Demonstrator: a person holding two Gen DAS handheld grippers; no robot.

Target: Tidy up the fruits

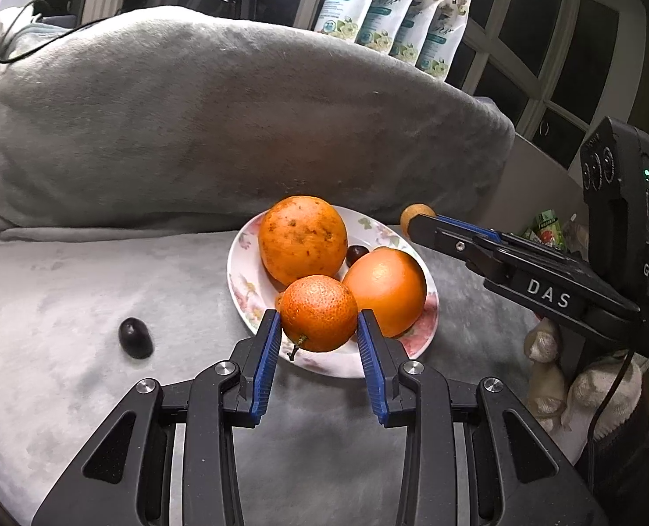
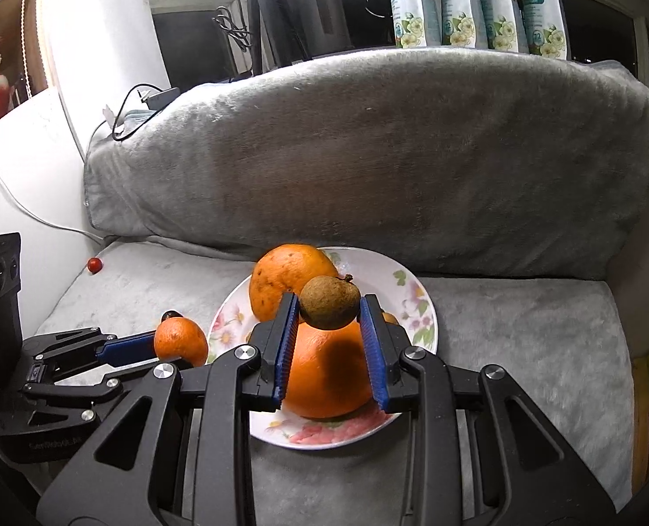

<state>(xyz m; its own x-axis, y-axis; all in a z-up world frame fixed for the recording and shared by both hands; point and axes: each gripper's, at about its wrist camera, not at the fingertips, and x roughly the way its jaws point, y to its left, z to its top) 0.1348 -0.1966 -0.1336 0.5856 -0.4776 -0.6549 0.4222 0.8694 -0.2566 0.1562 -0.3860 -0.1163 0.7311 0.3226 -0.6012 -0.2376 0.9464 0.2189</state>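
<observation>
The left claw (image 1: 319, 336) is clamped on a small mandarin (image 1: 318, 313), its blue pads (image 1: 268, 353) pressed against either side of the fruit, which hangs over the near rim of a floral plate (image 1: 242, 282) with its short stem pointing down. The right claw (image 2: 329, 322) grips a small brown, rough-skinned round fruit (image 2: 329, 302) between its own blue pads (image 2: 286, 342), held above the plate (image 2: 416, 302) and directly over a large smooth orange (image 2: 329, 377) that lies on it. A second large orange (image 1: 301, 239), its peel mottled with brown spots, sits at the plate's far side, and a small dark fruit (image 1: 356, 253) shows in the gap between the two oranges. In the left wrist view the right claw reaches in from the right with the brown fruit at its tip, a gloved hand (image 1: 587, 383) beneath it. The plate rests on a sofa seat covered in grey plush fabric (image 1: 105, 289). A dark plum-like fruit (image 1: 135, 336) lies alone on the seat, well to the left of the plate, and a small red fruit (image 2: 94, 264) sits near the seat's far left corner. A grey back cushion (image 2: 368, 153) rises behind, with white floral-printed packets (image 2: 478, 0) lined up along a ledge above it before dark window panes.
</observation>
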